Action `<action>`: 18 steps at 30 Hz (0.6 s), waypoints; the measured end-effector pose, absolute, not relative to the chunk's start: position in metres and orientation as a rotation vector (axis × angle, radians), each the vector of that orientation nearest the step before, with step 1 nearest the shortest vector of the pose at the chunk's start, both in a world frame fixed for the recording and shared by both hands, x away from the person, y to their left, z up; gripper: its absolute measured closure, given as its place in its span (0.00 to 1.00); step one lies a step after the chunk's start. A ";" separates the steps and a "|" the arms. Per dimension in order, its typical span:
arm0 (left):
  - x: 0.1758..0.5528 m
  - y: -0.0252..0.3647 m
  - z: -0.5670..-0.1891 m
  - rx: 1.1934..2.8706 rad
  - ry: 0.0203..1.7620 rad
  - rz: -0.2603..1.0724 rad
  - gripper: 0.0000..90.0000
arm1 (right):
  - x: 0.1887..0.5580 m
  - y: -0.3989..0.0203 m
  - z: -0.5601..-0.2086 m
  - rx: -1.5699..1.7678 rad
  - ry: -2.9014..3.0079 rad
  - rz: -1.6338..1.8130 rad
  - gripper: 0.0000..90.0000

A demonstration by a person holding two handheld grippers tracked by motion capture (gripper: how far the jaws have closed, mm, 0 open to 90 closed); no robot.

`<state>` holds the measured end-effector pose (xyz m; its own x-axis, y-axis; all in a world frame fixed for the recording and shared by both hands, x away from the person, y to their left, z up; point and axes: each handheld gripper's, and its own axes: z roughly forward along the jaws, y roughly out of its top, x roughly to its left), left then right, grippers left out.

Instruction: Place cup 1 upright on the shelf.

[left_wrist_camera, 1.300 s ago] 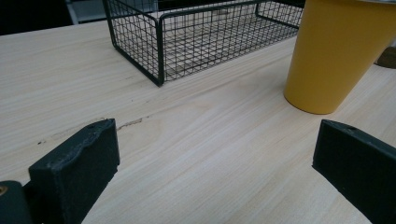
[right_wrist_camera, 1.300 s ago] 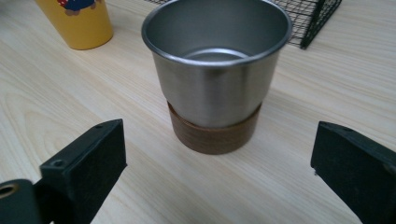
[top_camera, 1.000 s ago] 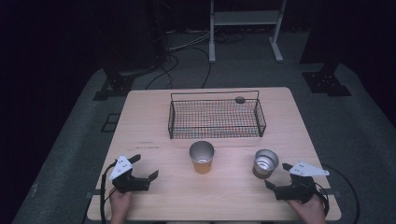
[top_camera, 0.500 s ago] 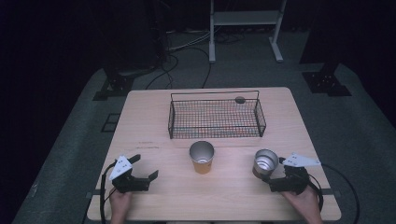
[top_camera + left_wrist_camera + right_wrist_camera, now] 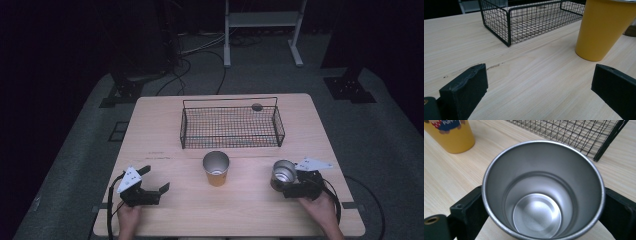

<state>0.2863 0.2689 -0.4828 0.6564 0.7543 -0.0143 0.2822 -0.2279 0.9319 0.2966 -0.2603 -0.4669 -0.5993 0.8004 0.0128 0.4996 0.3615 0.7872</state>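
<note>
Right gripper (image 5: 286,184): jaws had just been closing and were clamped on steel cup (image 5: 541,192), which stood upright between them. Left gripper (image 5: 156,187): jaws wide apart, yellow cup (image 5: 602,27) ahead, off to its right.

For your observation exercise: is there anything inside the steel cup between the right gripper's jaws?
No: in the right gripper view the steel cup is bare down to its shiny bottom.

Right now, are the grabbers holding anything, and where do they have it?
The right hand-held gripper has been closing around the shiny round steel cup, jaws at its sides below the rim; a firm grip can't be told. The left hand-held gripper is open, holding nothing.
</note>
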 end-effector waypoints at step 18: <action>0.286 0.269 -0.483 1.803 0.826 0.550 0.00 | 0.296 -0.259 -0.466 1.113 2.278 1.102 0.20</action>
